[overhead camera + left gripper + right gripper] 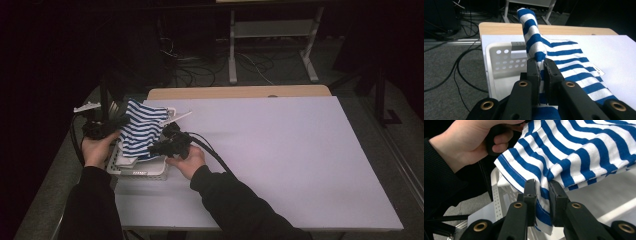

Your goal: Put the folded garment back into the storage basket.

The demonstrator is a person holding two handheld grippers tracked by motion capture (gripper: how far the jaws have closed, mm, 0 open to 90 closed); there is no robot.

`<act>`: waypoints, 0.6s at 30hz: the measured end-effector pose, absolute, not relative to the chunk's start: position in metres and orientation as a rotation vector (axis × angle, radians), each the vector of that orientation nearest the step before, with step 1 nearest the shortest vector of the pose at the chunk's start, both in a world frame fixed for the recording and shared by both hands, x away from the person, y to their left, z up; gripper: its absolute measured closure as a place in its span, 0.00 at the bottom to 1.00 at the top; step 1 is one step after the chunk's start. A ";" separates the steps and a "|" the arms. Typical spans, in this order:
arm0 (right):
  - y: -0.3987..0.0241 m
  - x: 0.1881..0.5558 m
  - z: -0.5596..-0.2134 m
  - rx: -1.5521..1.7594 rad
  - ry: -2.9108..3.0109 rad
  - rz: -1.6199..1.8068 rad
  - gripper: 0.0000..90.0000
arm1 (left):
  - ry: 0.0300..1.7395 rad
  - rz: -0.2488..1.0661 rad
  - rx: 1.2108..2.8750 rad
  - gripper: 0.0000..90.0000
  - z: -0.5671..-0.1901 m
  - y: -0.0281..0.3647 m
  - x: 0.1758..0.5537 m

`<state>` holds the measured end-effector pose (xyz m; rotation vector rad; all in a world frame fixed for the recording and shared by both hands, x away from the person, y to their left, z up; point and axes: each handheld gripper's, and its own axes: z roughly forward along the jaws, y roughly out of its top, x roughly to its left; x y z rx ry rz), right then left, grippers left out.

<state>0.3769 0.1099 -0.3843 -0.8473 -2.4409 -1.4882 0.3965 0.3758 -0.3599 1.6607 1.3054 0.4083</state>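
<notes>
Both tongs clamped on one blue-and-white striped cloth (142, 127), held over a white perforated basket (145, 172) at the near left corner of the table (280, 150). Left tongs (117, 122) pinch a bunched fold of the cloth; in the left gripper view that fold stands up in a peak past the tips (542, 65), jaws pressed tight with fabric between them, and the rest of the cloth spreads off to their right and down over the basket's far edge onto the white table top. Basket wall (506, 62) with round holes sits just left of and beyond the left tongs. Right tongs (157, 147) grip the cloth's hemmed edge; in the right gripper view the hem runs down between the two black pads (541, 192) and a bit of it hangs below them, the cloth fanning up and right from the tips. Basket rim (497, 195) shows just under and left of the right tongs. Left hand (471, 142) is beyond the right tongs, upper left, wrapped round a black handle, cloth touching it. Right hand (187, 160) is at the basket's right side, its cable trailing off across the table. Cloth is off the basket floor, stretched between the two tongs, which are near each other. Black sleeves on both arms. Cables on the floor beyond the table.
</notes>
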 end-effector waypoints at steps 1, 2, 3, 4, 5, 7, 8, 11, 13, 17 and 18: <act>0.110 0.377 -0.386 -0.850 -2.440 -1.482 0.85 | 1.305 0.408 1.668 0.92 -0.361 0.376 0.397; 0.110 0.377 -0.386 -0.850 -2.440 -1.482 0.85 | 1.305 0.408 1.668 0.92 -0.361 0.376 0.397; 0.110 0.377 -0.389 -0.852 -2.442 -1.473 0.85 | 1.311 0.401 1.678 0.92 -0.364 0.376 0.398; 0.111 0.377 -0.390 -0.854 -2.443 -1.473 0.85 | 1.316 0.400 1.682 0.92 -0.365 0.375 0.398; 0.111 0.377 -0.391 -0.856 -2.442 -1.470 0.85 | 1.319 0.395 1.685 0.92 -0.366 0.375 0.398; 0.111 0.377 -0.393 -0.859 -2.441 -1.460 0.85 | 1.324 0.382 1.693 0.92 -0.368 0.375 0.400; 0.111 0.377 -0.394 -0.858 -2.443 -1.454 0.85 | 1.326 0.381 1.702 0.92 -0.368 0.374 0.400; 0.112 0.378 -0.397 -0.860 -2.441 -1.444 0.85 | 1.325 0.377 1.719 0.92 -0.369 0.373 0.402; 0.113 0.378 -0.398 -0.866 -2.440 -1.436 0.85 | 1.329 0.376 1.730 0.92 -0.369 0.372 0.402; 0.114 0.379 -0.400 -0.866 -2.426 -1.414 0.82 | 1.357 0.351 1.780 0.87 -0.370 0.370 0.405; 0.114 0.380 -0.401 -0.858 -2.424 -1.399 0.78 | 1.373 0.347 1.803 0.82 -0.370 0.368 0.406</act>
